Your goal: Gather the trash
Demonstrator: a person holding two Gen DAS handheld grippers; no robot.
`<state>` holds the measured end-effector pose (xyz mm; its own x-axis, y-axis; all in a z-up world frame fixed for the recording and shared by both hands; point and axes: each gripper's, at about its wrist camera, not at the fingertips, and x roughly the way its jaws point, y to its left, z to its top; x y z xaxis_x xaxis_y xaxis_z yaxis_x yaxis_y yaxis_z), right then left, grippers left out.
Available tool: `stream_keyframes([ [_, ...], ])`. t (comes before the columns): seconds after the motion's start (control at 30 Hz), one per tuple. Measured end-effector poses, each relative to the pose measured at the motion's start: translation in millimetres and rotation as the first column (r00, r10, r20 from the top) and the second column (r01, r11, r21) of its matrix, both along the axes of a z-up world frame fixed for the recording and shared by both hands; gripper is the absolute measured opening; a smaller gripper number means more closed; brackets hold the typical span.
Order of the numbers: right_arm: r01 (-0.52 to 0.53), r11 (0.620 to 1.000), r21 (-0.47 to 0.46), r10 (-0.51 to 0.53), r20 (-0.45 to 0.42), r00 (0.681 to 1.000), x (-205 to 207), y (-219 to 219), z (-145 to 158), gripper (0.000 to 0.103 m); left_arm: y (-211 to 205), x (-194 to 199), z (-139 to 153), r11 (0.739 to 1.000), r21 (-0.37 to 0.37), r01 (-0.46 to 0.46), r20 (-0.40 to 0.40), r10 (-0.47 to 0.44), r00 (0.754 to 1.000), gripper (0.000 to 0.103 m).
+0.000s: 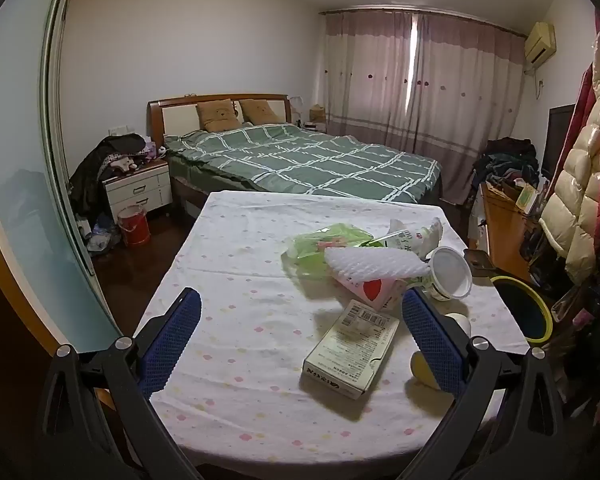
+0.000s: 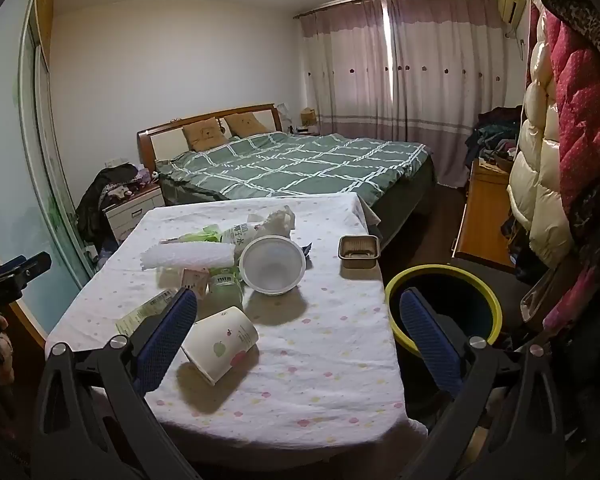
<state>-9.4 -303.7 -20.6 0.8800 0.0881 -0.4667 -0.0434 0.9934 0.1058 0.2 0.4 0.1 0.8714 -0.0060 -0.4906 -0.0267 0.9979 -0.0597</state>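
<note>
Trash lies on a table with a dotted white cloth point(image 1: 236, 280): a flat carton box point(image 1: 350, 350), a white foam net sleeve point(image 1: 374, 266), a green plastic bag point(image 1: 324, 246), a white plastic bowl on its side point(image 2: 272, 266), a paper cup on its side point(image 2: 222, 342), a crumpled bottle point(image 2: 256, 228) and a small brown tray point(image 2: 359, 251). A yellow-rimmed bin point(image 2: 444, 312) stands right of the table. My left gripper point(image 1: 300, 336) is open and empty above the near table, the box between its fingers. My right gripper point(image 2: 296, 332) is open and empty, the cup by its left finger.
A bed with a green checked cover point(image 1: 300, 160) lies behind the table. A white nightstand point(image 1: 138, 190) and red bucket point(image 1: 132, 226) stand at the left. Coats point(image 2: 560, 120) hang at the right above a wooden cabinet point(image 2: 484, 216).
</note>
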Motion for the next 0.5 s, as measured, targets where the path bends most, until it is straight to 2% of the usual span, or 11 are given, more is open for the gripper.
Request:
stream_keyframes([
  [0.5, -0.001, 1.0, 0.0, 0.001, -0.011, 1.0, 6.9, 2.4, -6.0, 0.097, -6.9, -4.1, 0.3, 1.0, 0.003, -0.004, 0.001, 0.004, 1.0, 0.099],
])
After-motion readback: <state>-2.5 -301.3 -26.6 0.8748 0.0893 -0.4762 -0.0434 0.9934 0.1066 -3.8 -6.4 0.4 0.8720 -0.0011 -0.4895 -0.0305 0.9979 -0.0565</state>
